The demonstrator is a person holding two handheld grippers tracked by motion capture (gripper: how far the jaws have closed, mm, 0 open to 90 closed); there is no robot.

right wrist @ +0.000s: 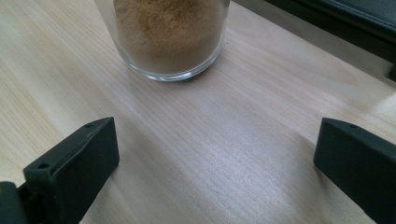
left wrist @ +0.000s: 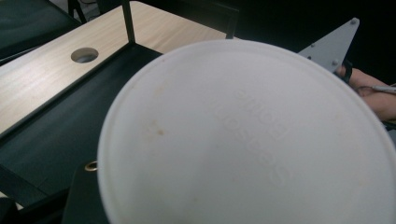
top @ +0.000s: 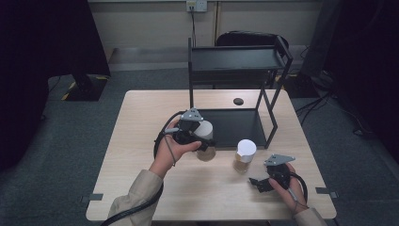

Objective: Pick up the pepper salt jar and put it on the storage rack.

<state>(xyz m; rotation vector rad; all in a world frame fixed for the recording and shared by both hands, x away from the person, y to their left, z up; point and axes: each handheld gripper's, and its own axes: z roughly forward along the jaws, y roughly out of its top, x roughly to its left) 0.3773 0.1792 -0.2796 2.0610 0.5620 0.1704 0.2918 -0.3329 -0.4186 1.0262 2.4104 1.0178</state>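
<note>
A jar with a white lid (top: 205,134) is held by the left gripper (top: 197,139) just in front of the lower tray of the black shelf rack (top: 235,123); the jaws are seen closed around its body in the high view, and the jar appears lifted or tilted, though whether it touches the table (top: 141,141) cannot be told. In the left gripper view the white lid (left wrist: 247,135) is seen at close range, with the black tray behind it. A second jar (top: 244,155), filled with brown powder and also capped in white, is standing on the table between the two grippers, just off the tray's front edge. The right gripper (top: 263,182) is rested low near the table's front right, its jaws spread wide and holding nothing; in the right gripper view the powder jar's glass base (right wrist: 169,37) is seen ahead, well apart from the jaws. The step in hand is judged to be the carrying of the first jar toward the rack; a level set-down on the tray is called for next, and then a release; the second jar could afterwards be approached by the right gripper.
</note>
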